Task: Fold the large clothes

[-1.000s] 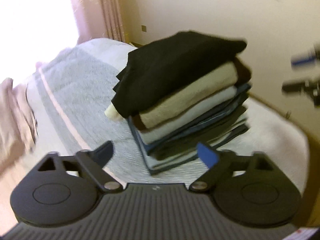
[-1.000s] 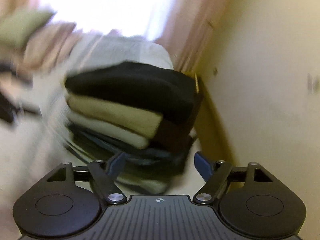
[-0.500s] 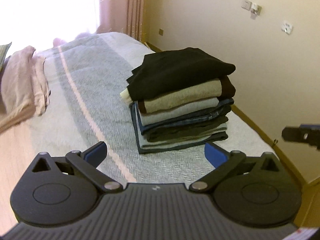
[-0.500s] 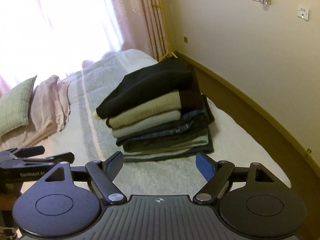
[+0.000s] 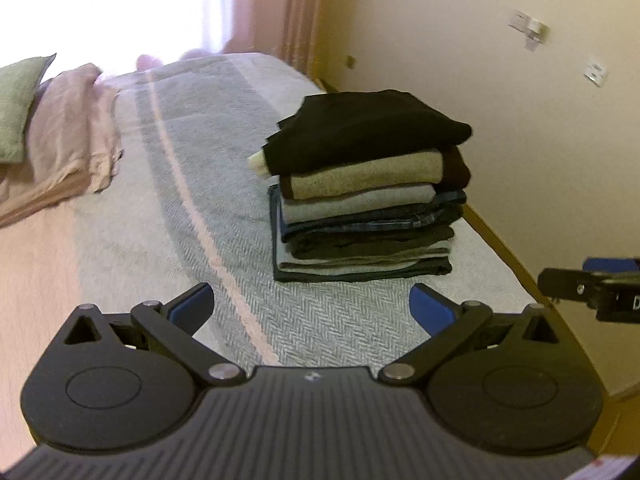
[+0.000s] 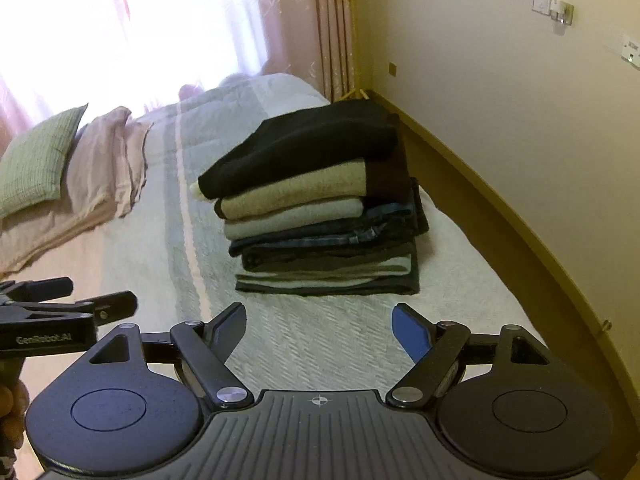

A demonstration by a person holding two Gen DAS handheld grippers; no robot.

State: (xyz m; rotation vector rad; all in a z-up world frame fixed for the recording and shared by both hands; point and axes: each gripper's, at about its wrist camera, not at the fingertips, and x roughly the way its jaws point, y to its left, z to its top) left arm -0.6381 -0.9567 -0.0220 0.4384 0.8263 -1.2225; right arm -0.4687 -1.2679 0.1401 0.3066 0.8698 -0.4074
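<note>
A stack of several folded clothes (image 5: 368, 196) (image 6: 320, 208) stands on the bed, topped by a black garment (image 5: 368, 128) (image 6: 312, 140), with beige, grey and denim pieces beneath. My left gripper (image 5: 312, 306) is open and empty, held back from the stack's near side. My right gripper (image 6: 320, 326) is also open with nothing between its fingers, a short way in front of the stack. Each gripper shows at the edge of the other's view: the right one (image 5: 592, 286), the left one (image 6: 64, 312).
The bed wears a grey herringbone cover with a pale stripe (image 5: 192, 216). Pink bedding (image 6: 100, 168) and a green pillow (image 6: 36, 160) lie at the head. A cream wall with sockets (image 6: 552, 8) and a wooden edge run along the right; pink curtains (image 6: 332, 28) hang behind.
Both grippers pulled back and rose away from the stack, and both rolled level. The stack looks smaller and farther now. The left jaws opened slightly wider.
</note>
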